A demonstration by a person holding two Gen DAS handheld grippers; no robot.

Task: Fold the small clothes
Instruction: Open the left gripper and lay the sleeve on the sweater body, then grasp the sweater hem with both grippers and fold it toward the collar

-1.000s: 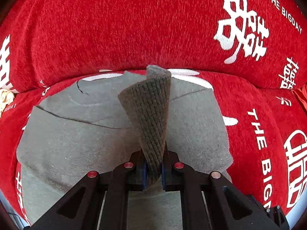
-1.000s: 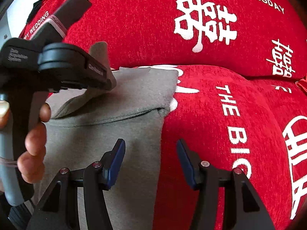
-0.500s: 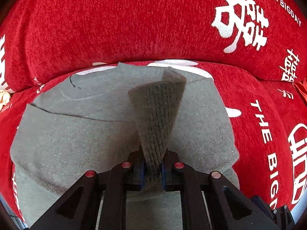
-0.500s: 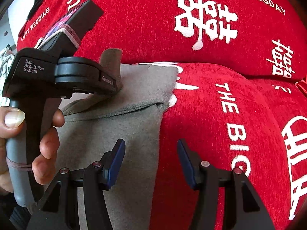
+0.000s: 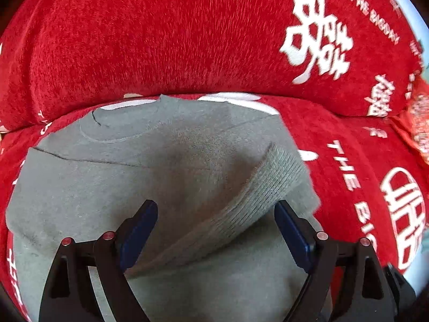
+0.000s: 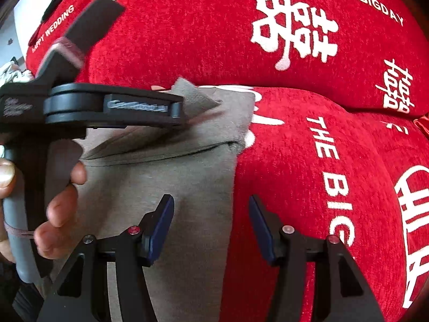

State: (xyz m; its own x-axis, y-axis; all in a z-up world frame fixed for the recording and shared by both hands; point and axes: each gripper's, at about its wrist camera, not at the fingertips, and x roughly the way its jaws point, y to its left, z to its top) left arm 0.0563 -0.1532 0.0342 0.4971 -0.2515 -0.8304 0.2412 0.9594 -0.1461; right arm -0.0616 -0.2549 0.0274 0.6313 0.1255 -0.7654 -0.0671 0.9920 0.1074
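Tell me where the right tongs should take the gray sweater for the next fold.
Probably the sweater's right side edge, just ahead of the open right tongs. It's a thin flat edge on the red sofa cover, already lying between the two pads. Come straight forward and down, one pad over the sweater, one over the cover. The ribbed cuff lies loose between the open left tongs.
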